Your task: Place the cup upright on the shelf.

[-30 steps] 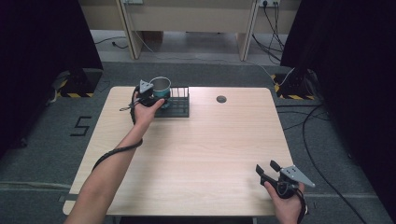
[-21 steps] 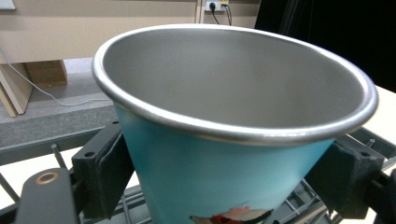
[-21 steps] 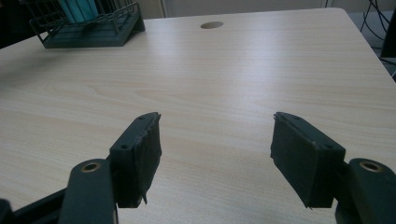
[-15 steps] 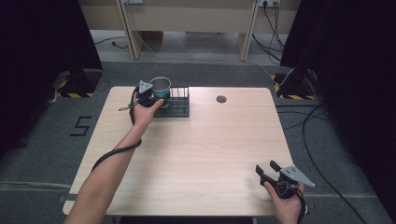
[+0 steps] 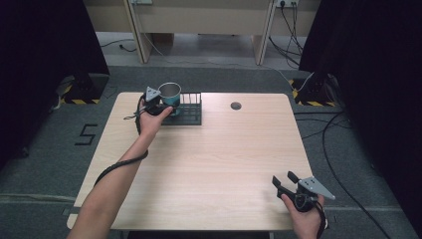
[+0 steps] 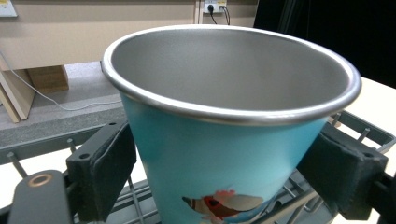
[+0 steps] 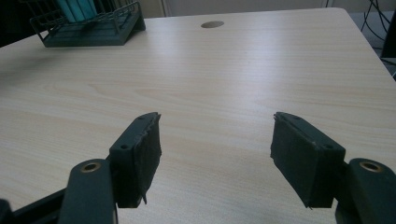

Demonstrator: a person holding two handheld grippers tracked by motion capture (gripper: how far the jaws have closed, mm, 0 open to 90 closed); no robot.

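Observation:
A teal cup (image 5: 170, 93) with a steel rim and a fish picture stands upright in the left end of a dark wire rack (image 5: 190, 117) at the table's far left. My left gripper (image 5: 165, 105) reaches it from the near side. In the left gripper view both pads (image 6: 109, 168) press the cup (image 6: 224, 135) on its two sides, with the rack (image 6: 359, 133) underneath. My right gripper (image 5: 282, 178) rests open over the table's near right corner, nothing between its fingers. In the right gripper view, that gripper (image 7: 215, 154) faces bare wood, with the rack (image 7: 88, 30) and cup (image 7: 77, 7) far off.
The light wooden table (image 5: 219, 159) has a round cable hole (image 5: 236, 105) at the back, right of the rack. Cables lie on the grey floor beyond the right edge. Dark curtains flank both sides.

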